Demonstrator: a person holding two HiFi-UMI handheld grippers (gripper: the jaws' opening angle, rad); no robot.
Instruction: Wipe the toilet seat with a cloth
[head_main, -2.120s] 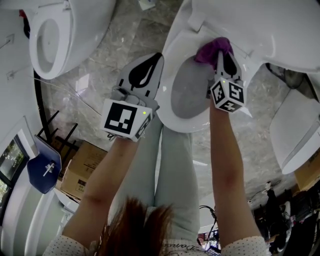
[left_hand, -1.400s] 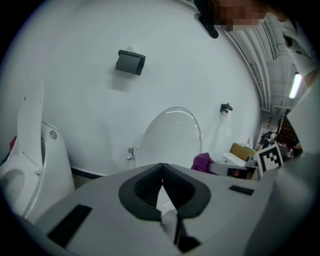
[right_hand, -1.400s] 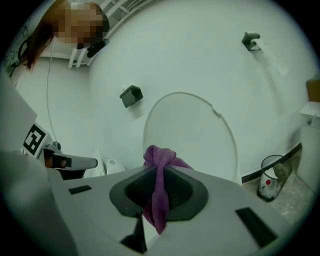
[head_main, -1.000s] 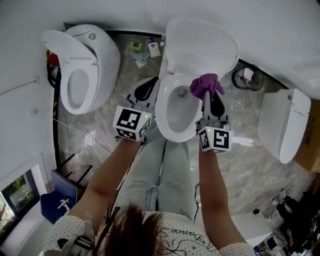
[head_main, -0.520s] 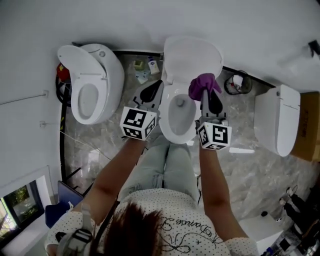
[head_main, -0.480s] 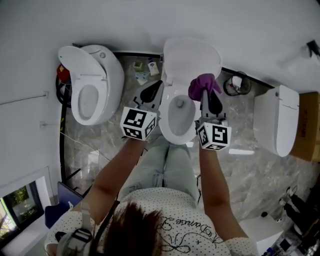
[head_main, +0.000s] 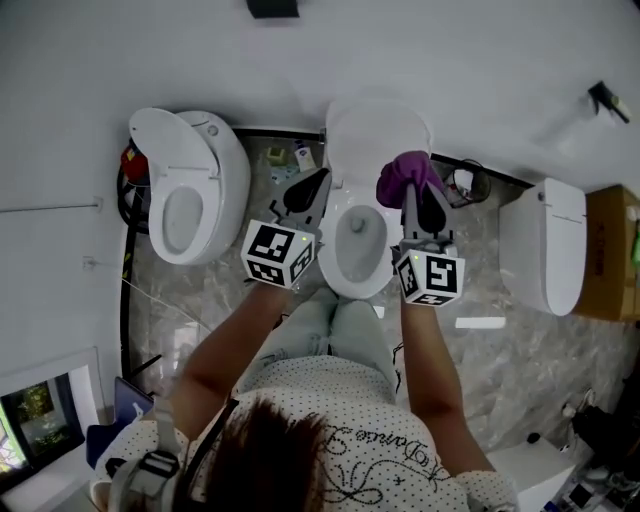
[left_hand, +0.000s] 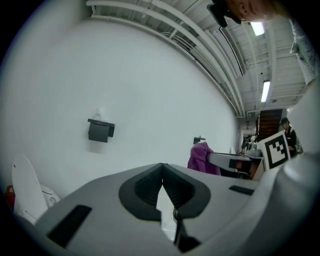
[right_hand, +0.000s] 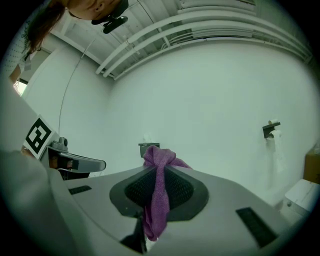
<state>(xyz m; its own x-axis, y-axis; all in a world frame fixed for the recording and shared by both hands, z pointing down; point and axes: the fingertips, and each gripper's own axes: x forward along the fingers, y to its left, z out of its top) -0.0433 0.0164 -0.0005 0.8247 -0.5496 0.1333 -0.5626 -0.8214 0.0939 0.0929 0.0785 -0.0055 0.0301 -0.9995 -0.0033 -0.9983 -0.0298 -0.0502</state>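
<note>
Overhead onto a grey marble floor (head_main: 210, 310) with three white toilets in a row against a white wall. Leftmost toilet (head_main: 195, 185) with lid up; rightmost toilet (head_main: 545, 250) shut. Middle toilet directly below and ahead, its lid (head_main: 378, 135) raised against the wall and its toilet seat (head_main: 338, 268) down around the bowl, long axis running straight away from the body, front edge nearest the knees. Small waste bin (head_main: 468, 183) just right of that toilet, a cardboard box (head_main: 612, 250) at the far right edge.

Both grippers held out level over the middle toilet, each pointing at the wall, not down at the seat. Left gripper (head_main: 322, 176) over the seat's left side, pads (left_hand: 150, 187) pressed together at the tips with nothing between them. Right gripper (head_main: 418, 200) over the seat's right side, jaws pinched on the purple cloth (head_main: 405, 175), which bunches in a knot past the tips and trails down between the pads (right_hand: 159, 200).

Cloth apart from the seat, by the look of both gripper views well above it; no wiping contact at present. Seat below and slightly left of the cloth, so likely a job for the right gripper alone: tip downward, lower until the bunched end meets the right rim, then follow the ring's curve.
</note>
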